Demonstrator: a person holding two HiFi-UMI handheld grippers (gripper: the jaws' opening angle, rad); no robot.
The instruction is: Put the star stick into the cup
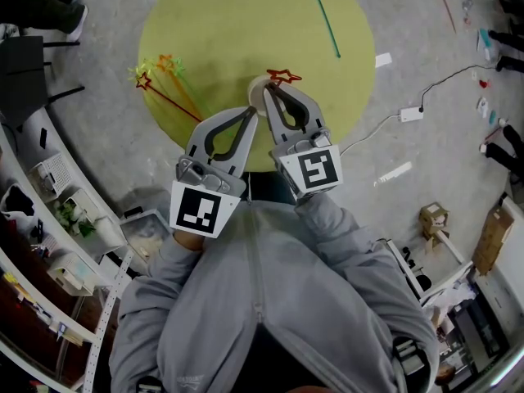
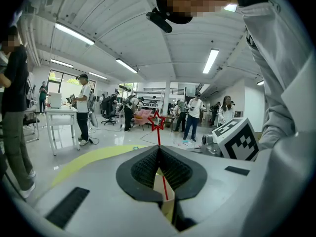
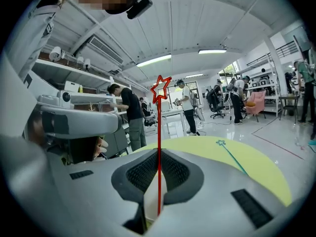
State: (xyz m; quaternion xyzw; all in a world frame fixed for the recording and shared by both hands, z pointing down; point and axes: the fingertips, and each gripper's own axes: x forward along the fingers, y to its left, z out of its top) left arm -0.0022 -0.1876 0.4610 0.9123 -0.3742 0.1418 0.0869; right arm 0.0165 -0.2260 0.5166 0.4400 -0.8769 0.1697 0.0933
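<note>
Red plastic star stick point(image 3: 159, 132) is standing upright in the right gripper point(image 3: 159, 151). Its jaws are pressing together on the thin shaft, and the low end is pointing into the cup point(image 1: 254, 88) at the near edge of the worktop point(image 1: 246, 23). The left gripper point(image 2: 159, 148) is holding its jaws together by the cup; whether it is pinching anything, I cannot tell. I am judging the stick light, slightly bendy and slippery, so gripping mid-shaft is suiting it.
</note>
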